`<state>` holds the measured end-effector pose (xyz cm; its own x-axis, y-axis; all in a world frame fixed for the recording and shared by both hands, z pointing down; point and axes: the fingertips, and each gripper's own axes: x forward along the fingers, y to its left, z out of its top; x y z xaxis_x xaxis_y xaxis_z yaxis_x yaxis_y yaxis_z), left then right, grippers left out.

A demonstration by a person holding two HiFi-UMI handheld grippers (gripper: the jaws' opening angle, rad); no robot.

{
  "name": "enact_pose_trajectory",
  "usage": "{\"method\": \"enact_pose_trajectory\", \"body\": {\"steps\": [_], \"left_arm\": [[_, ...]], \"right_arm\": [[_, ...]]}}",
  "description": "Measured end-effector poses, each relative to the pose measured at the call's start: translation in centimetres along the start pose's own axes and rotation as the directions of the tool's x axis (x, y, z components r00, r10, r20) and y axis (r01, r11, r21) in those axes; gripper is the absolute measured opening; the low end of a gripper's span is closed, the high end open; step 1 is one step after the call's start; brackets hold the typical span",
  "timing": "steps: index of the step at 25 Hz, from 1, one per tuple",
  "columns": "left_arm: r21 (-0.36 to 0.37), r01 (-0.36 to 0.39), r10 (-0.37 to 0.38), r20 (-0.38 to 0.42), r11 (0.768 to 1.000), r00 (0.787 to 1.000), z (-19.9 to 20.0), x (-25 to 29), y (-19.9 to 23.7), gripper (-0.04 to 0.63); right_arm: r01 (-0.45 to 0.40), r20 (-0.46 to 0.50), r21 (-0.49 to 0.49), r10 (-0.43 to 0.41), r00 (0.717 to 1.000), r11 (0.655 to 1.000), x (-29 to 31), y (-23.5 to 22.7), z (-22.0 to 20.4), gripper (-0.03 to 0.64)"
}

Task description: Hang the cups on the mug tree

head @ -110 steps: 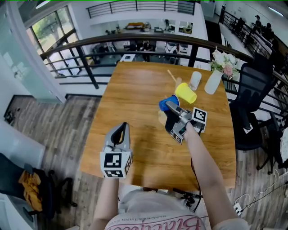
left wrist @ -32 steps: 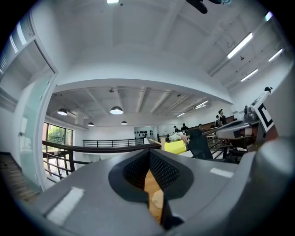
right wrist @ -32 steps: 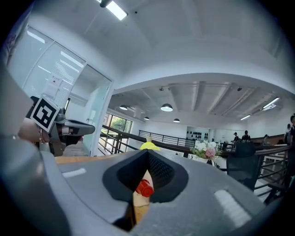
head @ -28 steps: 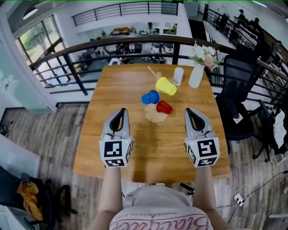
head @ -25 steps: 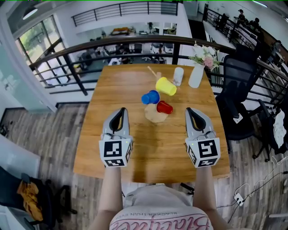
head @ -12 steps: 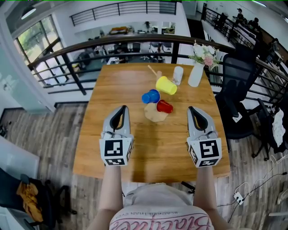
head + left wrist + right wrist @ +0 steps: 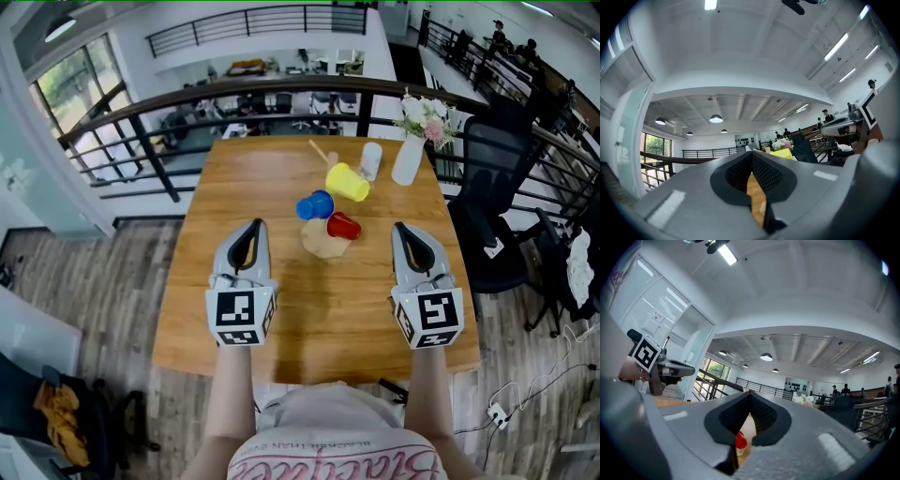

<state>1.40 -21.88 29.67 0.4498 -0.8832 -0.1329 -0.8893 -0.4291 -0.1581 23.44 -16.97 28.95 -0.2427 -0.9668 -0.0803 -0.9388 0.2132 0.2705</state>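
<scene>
The right gripper point(image 7: 405, 234) has pulled back from the mug tree point(image 7: 324, 241). It and the left gripper point(image 7: 250, 231) are both pressed together, holding nothing. Ahead, between them, the blue cup point(image 7: 315, 203), yellow cup point(image 7: 347, 181) and red cup point(image 7: 343, 226) hang on the tree. The job looks done, so nothing needs grabbing next.

The mug tree point(image 7: 322, 242) stands upright on the bench, a little above the middle of the head view. It is pale wood on a round, pale base, and one bare peg point(image 7: 320, 150) pokes toward the upper left at its top. Three plain plastic cups hang on it, close together. The red cup point(image 7: 343, 226) is lowest, lying on its side just above the base at its right. The blue cup point(image 7: 315, 204) hangs left of it and slightly higher. The yellow cup point(image 7: 347, 181) is highest, tilted, up and right of the blue one (how each cup catches its peg is too small to tell).
</scene>
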Motion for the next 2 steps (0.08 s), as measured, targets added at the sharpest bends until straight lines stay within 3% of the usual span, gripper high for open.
{"method": "enact_pose_trajectory", "body": {"steps": [2], "left_arm": [[0.003, 0.001, -0.001, 0.001, 1.0, 1.0, 0.07, 0.02, 0.07, 0.012]], "right_arm": [[-0.001, -0.001, -0.007, 0.001, 1.0, 1.0, 0.07, -0.03, 0.06, 0.0]]}}
